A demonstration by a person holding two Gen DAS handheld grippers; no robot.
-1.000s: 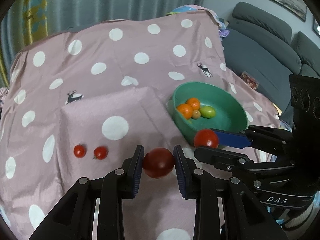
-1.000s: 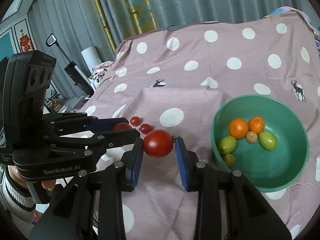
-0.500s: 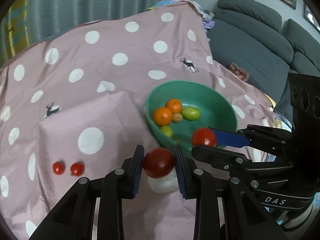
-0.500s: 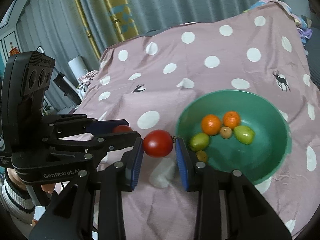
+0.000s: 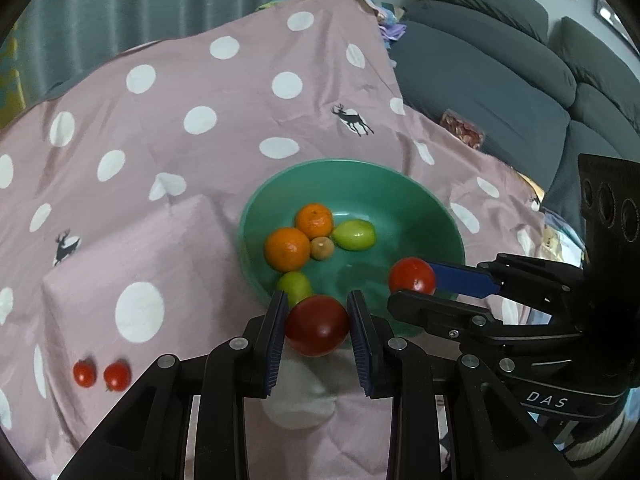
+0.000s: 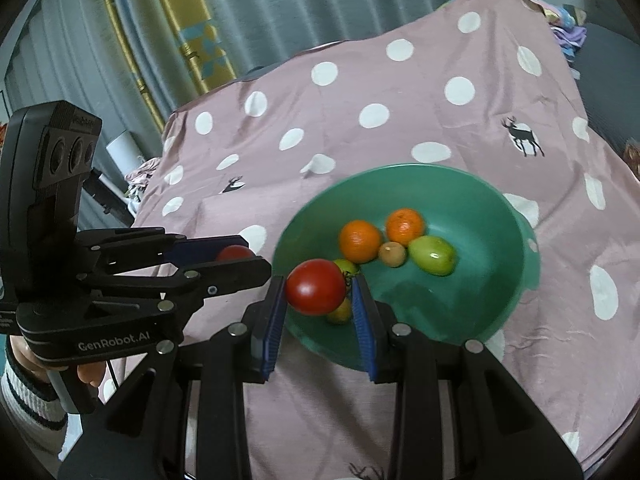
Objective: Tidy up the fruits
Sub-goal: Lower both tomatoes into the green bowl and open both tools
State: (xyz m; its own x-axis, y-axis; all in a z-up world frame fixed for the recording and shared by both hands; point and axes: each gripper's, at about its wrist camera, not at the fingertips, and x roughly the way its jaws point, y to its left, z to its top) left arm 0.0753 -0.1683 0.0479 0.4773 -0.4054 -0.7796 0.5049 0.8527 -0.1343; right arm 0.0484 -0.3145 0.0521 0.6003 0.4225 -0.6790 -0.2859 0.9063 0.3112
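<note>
In the left wrist view my left gripper [image 5: 318, 309] is shut on a dark red tomato [image 5: 317, 326], just at the near rim of the green bowl [image 5: 400, 182]. The right wrist view shows my right gripper [image 6: 319, 293] shut on a brighter red tomato [image 6: 315, 286], over the bowl's near-left rim [image 6: 500, 208]. Each gripper shows in the other's view: the right gripper [image 5: 412, 285] beside me over the bowl, the left gripper [image 6: 249, 258] at the left. In the bowl lie two oranges [image 5: 287, 249], green fruits [image 5: 354, 234] and a small brown fruit [image 5: 322, 248].
Two cherry tomatoes [image 5: 100, 375] lie on the pink polka-dot cloth [image 5: 200, 160] at the lower left. A raised square bump under the cloth [image 5: 132, 264] sits left of the bowl. A grey sofa [image 5: 500, 92] stands to the right, curtains behind. A hand in a striped sleeve [image 6: 24, 384] holds the left gripper.
Both grippers have carried their tomatoes to the right, from over the cloth to the bowl's near rim. The bowl looks larger and nearer; the cherry tomatoes have slid to the lower left.
</note>
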